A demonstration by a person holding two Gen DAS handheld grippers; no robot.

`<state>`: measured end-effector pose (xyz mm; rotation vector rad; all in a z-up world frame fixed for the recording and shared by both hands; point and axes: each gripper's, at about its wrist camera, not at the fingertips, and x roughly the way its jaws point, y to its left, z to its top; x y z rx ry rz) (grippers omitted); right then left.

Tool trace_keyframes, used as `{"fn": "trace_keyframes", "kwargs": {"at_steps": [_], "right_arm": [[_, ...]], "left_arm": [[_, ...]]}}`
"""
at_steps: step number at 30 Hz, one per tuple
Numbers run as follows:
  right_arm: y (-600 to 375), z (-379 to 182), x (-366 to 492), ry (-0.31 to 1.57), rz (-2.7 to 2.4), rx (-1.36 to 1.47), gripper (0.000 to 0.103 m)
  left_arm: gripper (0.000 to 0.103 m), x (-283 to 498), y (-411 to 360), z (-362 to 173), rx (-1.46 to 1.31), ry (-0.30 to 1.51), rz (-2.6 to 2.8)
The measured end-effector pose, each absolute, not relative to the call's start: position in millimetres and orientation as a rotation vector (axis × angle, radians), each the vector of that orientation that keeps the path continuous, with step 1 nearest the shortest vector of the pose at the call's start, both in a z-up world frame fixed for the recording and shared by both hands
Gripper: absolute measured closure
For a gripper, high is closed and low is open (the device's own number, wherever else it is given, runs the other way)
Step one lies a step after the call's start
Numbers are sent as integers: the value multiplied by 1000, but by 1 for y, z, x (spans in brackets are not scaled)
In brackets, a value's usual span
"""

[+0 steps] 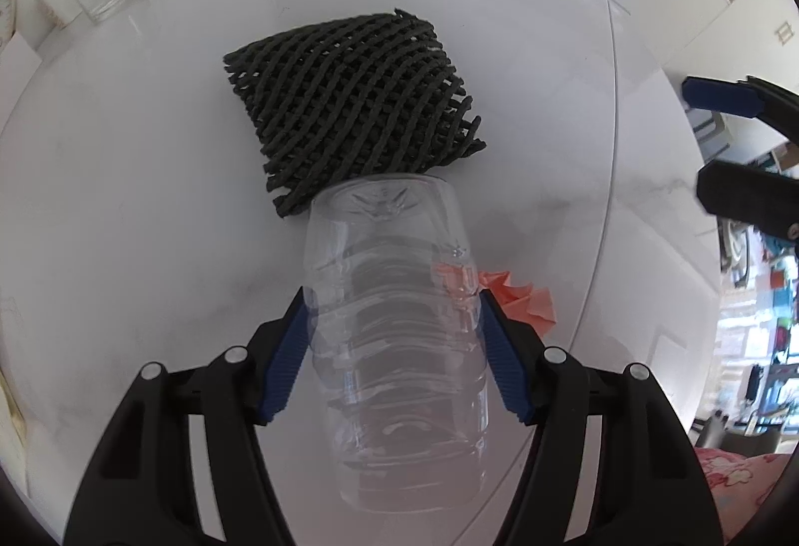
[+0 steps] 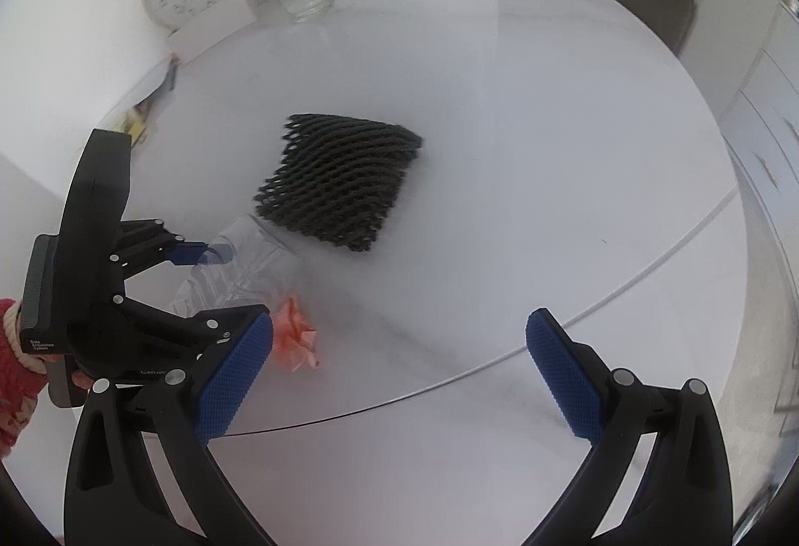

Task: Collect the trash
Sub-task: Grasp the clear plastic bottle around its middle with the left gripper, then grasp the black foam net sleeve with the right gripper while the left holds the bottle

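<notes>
While the left claw (image 1: 392,331) pinches a clear plastic bottle (image 1: 394,321) between its blue pads, the bottle's base points toward a black foam net (image 1: 349,107) lying on the white surface (image 1: 125,196); crumpled pink paper (image 2: 297,336) lies beside. Right claw (image 2: 399,371) hovers spread.

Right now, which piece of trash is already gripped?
The clear bottle, clamped in the left gripper. The black foam net and pink paper lie loose on the table.
</notes>
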<state>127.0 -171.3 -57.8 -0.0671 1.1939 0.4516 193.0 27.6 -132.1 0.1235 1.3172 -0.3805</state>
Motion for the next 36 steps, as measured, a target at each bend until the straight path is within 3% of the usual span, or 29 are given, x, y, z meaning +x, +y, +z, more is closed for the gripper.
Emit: {"fn": "trace_keyframes", "kwargs": {"at_steps": [15,25,30,36], "right_arm": [[-71,-90,220,1233,1002,-689,2],[-13,-126,291,1346,1213,-846,3],[5,-145,305,1369,1252,-921,17],[7,-153,306,1413,1296,-906,43]], "left_arm": [[40,138,98,-98,-338,1193,19],[40,120,116,-99,-415,1151,123],[40,126,130,-105,-413,1144,158],[40,130,138,-109,-441,1141,175]]}}
